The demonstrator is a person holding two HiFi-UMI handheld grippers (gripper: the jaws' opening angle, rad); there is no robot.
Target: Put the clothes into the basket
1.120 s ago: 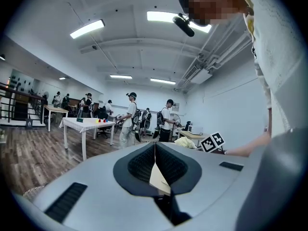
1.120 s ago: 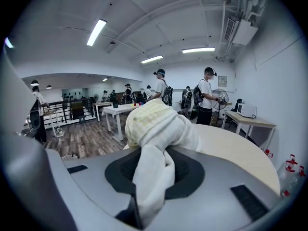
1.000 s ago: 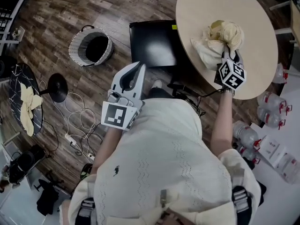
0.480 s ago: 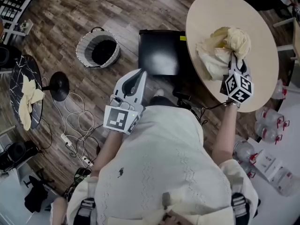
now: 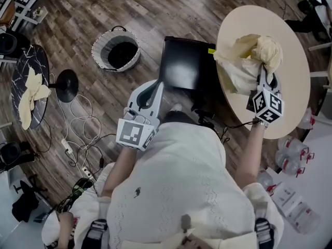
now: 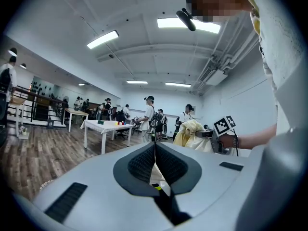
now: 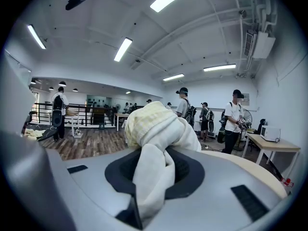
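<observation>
A bundle of cream clothes hangs over the left edge of the round beige table, with my right gripper shut on its top. In the right gripper view the cream cloth is pinched between the jaws and bulges out in front of my right gripper. The grey woven basket stands on the wood floor to the far left, and its inside looks dark. My left gripper is held in front of my body with its jaws shut and nothing in them; its pads meet along a line.
A black chair stands between the basket and the table. A small dark round table at the left carries another cream cloth. Cables lie on the floor at the left. Water bottles stand at the right. People stand in the far room.
My right gripper has risen with the clothes, which now hang off the table's left edge. The view has swung, so the basket and table sit further right and lower.
</observation>
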